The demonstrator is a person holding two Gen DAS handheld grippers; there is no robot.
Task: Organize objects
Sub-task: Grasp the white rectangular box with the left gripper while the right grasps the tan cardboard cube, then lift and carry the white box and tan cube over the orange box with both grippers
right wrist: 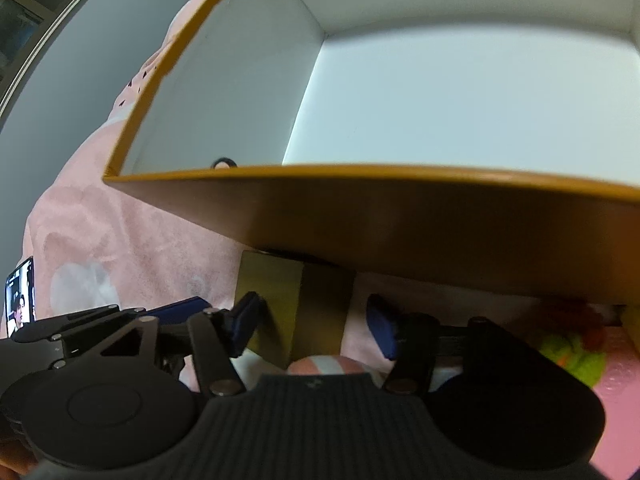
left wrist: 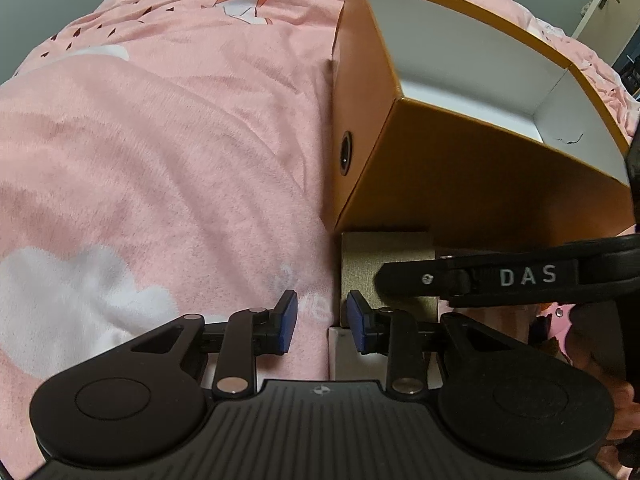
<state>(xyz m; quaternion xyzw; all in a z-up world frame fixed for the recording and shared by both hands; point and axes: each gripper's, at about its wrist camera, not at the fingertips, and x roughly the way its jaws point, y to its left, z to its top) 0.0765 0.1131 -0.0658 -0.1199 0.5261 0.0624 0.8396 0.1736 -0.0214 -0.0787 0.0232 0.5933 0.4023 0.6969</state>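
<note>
Resting on the pink bed cover [left wrist: 168, 152], the orange box [left wrist: 460, 184] lies open and white inside, with a small olive box [right wrist: 296, 300] just near of it, while the left gripper [left wrist: 322, 314] and right gripper [right wrist: 314, 322] hover with fingers apart, clamping nothing.

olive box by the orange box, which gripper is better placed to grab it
Right, probably. The right gripper has open jaws straddling the olive box, while the left gripper sits at its edge, mostly over the pink blanket.
</note>
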